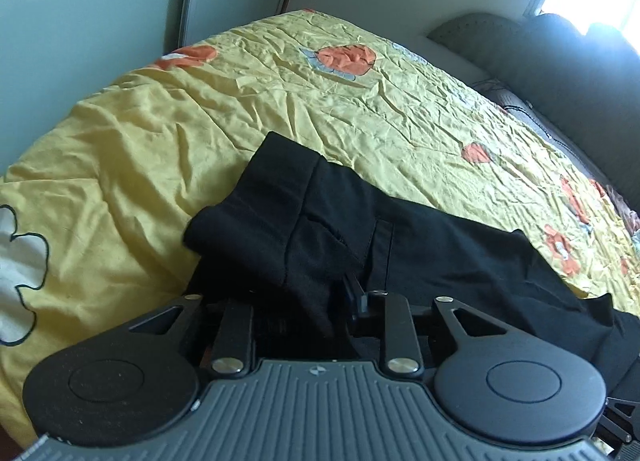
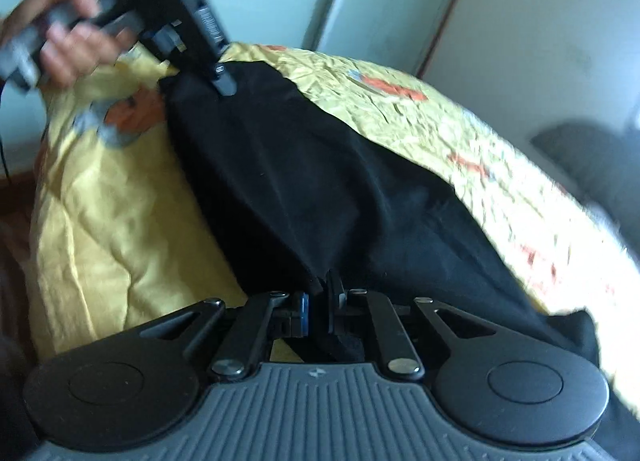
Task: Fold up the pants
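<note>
Black pants (image 1: 360, 229) lie on a bed, spread over a crumpled yellow bedspread (image 1: 280, 93) with orange flower prints.

Left tongs (image 1: 340, 297): closed down on a fold of the black cloth, which bunches up between the fingers. In the right wrist view the same left tongs (image 2: 222, 81) pinch the far end of the pants, with the person's hand (image 2: 68, 41) on the grip behind them.

Right tongs (image 2: 320, 293): fingers drawn together on the near end of the pants, cloth gathered into the gap.

The garment runs as one dark band between the two grips. The right wrist view is motion-blurred, so whether the middle sags onto the bedspread or hangs just above it cannot be told.

Grey cushions (image 1: 540, 57) sit along the bed's far side, near the wall.
</note>
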